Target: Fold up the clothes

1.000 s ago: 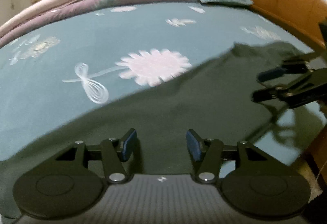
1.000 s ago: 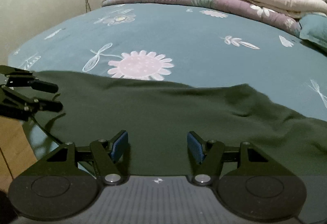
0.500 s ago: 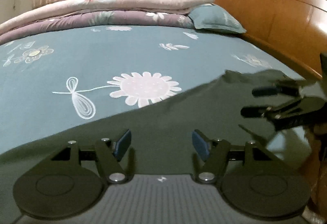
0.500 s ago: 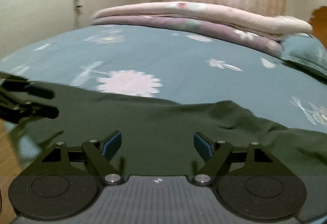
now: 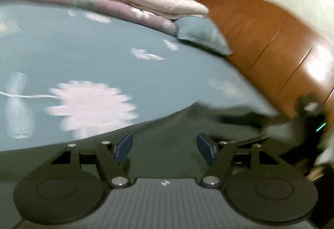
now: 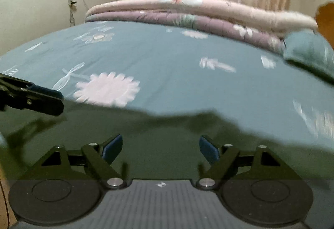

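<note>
**Dark garment spread on the bed, both grippers empty above it**

A bed (image 6: 187,74) under a teal flowered sheet fills both views, with folded quilts (image 6: 187,12) along the upper part of the frame, a curtain behind them and a wooden headboard (image 5: 271,45) at the upper right of the left wrist view.

At lower centre of that view, the left gripper (image 5: 165,148) is seen with its blue pads apart and nothing between them. The right gripper (image 6: 160,149) is likewise held apart and empty in its own view.

Beyond both, a dark green garment (image 6: 167,128) is spread across the lower half of each frame, on the near part of the bed. Its far edge is uneven, with a raised bump right of centre. No crease or doubled layer can be made out.

Which fold is in hand cannot be settled: the cloth would suit a piece laid out flat or one released after a fold. Any further fold would call for an edge or corner to be pinched.
</note>
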`<state>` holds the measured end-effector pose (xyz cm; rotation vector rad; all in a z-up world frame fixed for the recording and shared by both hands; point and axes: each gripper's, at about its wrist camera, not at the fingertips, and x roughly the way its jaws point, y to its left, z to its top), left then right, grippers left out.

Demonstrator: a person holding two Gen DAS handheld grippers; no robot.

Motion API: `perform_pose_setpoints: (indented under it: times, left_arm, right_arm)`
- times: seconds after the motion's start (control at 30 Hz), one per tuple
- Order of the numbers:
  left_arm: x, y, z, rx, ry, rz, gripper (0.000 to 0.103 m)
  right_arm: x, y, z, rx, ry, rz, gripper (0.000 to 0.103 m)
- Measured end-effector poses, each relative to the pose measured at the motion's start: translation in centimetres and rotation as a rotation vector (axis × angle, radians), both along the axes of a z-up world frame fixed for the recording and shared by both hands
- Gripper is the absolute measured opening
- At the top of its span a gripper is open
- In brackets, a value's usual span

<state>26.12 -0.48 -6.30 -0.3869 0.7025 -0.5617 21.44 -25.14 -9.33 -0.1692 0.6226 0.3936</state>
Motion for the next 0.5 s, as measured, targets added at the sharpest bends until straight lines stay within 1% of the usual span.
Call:
perform_pose_setpoints:
  times: [0.13, 0.23, 0.27, 0.33, 0.4, 0.47, 0.5]
  left_arm:
    - [3.7, -1.6, -0.9, -0.168, 0.110, -0.009, 0.069]
    - [5.8, -2.4, -2.4, -0.289, 0.214, -0.015, 0.069]
    - [6.4, -2.9, -2.9, -0.314, 0.241, -0.023, 0.069]
    - [7.5, -4.1, -3.9, -0.324, 0.283, -0.036, 0.069]
    - [8.5, -5.2, -4.9, -0.308, 0.310, -0.033, 0.069]
    - [9.5, -5.7, -5.8, -0.304, 0.316, -0.013, 0.069]
    - [9.9, -5.8, -5.8, -0.300, 0.303, -0.002, 0.069]
  right_arm:
    - [4.2, -1.3, -0.6, 0.008, 0.049, 0.033, 0.084]
    - [5.9, -3.2, -2.6, 0.002, 0.160, 0.006, 0.084]
    - [5.7, -3.4, -2.6, 0.004, 0.163, 0.010, 0.084]
    - [5.4, -3.9, -2.7, 0.008, 0.168, 0.018, 0.084]
    - [5.1, -4.3, -2.9, 0.013, 0.172, 0.026, 0.085]
    - [4.8, -4.7, -3.0, 0.017, 0.177, 0.034, 0.089]
    - [4.7, -4.9, -3.1, 0.017, 0.179, 0.038, 0.091]
